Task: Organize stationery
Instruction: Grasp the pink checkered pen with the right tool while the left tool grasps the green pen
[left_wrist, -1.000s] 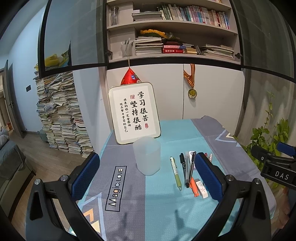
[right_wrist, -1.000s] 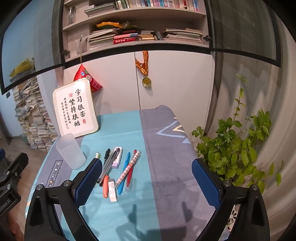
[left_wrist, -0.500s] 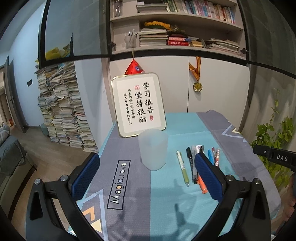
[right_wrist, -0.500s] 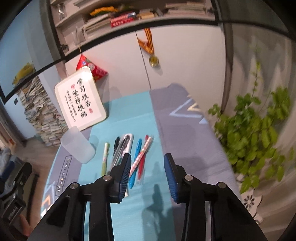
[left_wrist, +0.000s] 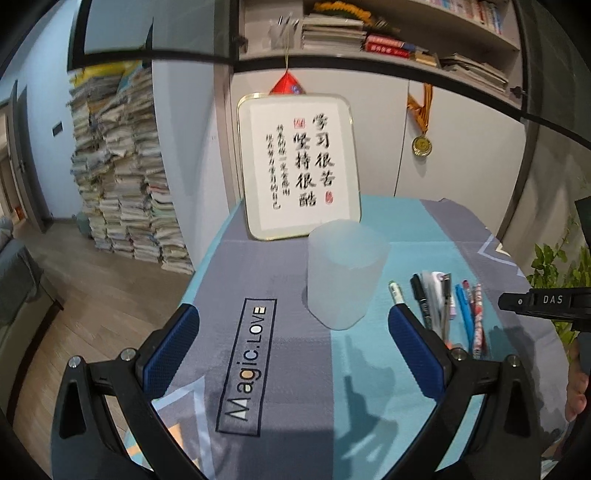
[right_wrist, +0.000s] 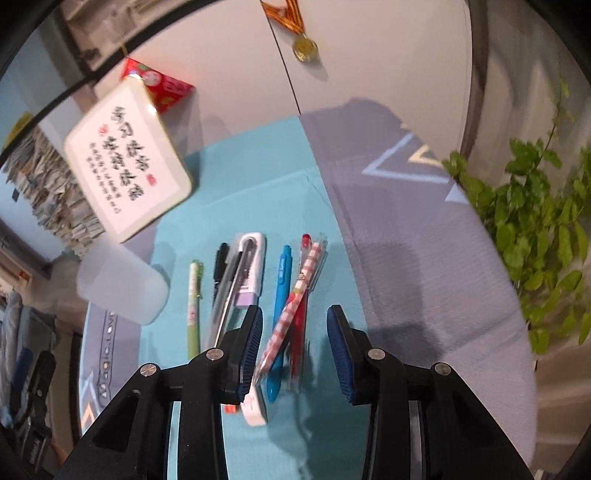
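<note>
Both my tools have dropped toward the pens (right_wrist: 284, 295), all lying loose on the worktop (right_wrist: 406, 240) beside the empty frosted cup (left_wrist: 345, 273); right tool (right_wrist: 295, 345) has narrowed, gripping nothing yet, left tool (left_wrist: 291, 345) wide. Nothing sorted so far.

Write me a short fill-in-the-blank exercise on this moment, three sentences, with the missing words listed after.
1. The frosted cup stands upright and holds ____ pens.
2. The pen lying nearest the cup is the ____ one.
3. On the cupboard door behind the table hangs a gold ____ on a striped ribbon.
4. The left claw stands wide ____, with nothing between its pads.

Missing words: no; green; medal; open
</note>
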